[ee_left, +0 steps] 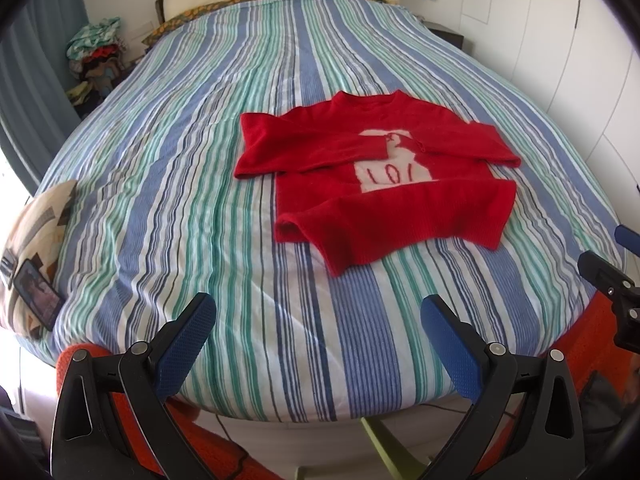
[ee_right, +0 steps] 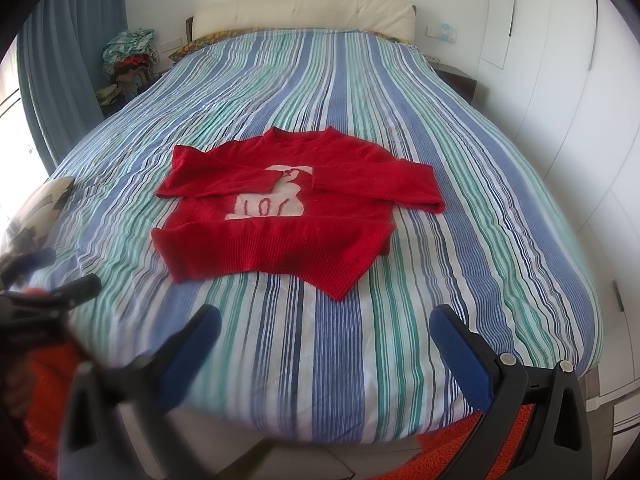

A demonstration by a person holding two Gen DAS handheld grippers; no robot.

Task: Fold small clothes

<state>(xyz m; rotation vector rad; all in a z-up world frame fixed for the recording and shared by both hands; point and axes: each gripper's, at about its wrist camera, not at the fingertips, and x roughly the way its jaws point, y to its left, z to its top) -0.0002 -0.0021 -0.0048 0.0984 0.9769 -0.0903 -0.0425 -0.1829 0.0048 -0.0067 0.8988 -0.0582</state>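
A small red sweater (ee_left: 372, 184) with a white patch on the chest lies flat on the striped bed cover (ee_left: 200, 168), neck away from me, both sleeves folded across the chest. It also shows in the right wrist view (ee_right: 280, 216). My left gripper (ee_left: 318, 320) is open and empty, over the near edge of the bed, short of the sweater's hem. My right gripper (ee_right: 326, 332) is open and empty, also at the near edge, below the hem. The right gripper's tip shows at the right edge of the left wrist view (ee_left: 612, 280).
A patterned cushion (ee_left: 36, 232) with a phone (ee_left: 38, 296) on it lies at the bed's near left corner. A pile of clothes (ee_left: 96, 52) sits beside the bed at the far left. White wardrobe doors (ee_right: 560, 80) run along the right.
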